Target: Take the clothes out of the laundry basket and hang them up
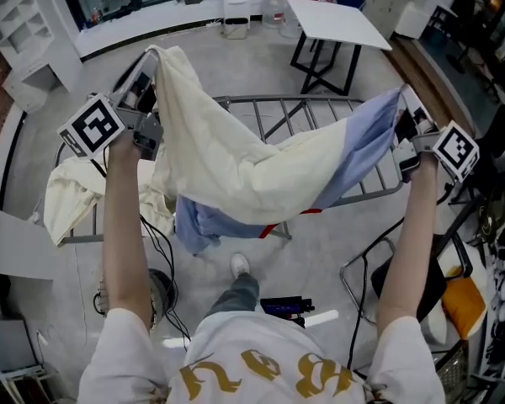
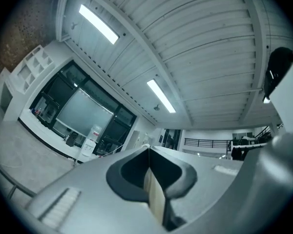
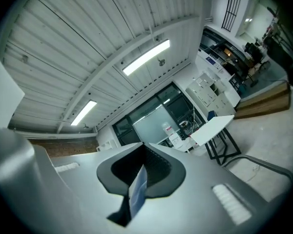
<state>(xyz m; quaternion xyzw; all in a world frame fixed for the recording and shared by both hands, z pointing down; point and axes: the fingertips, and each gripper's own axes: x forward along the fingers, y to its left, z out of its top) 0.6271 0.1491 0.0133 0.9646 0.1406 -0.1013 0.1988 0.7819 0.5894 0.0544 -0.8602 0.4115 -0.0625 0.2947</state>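
Head view: the cream-and-blue garment (image 1: pixel 261 175) is being held stretched above the drying rack (image 1: pixel 320 103), clamped by the left gripper (image 1: pixel 145 78) and the right gripper (image 1: pixel 408 112); one cream cloth (image 1: pixel 67 196) is already hanging, this one not yet.

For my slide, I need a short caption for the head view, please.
The left gripper and right gripper hold a cream-and-blue garment stretched above the drying rack.
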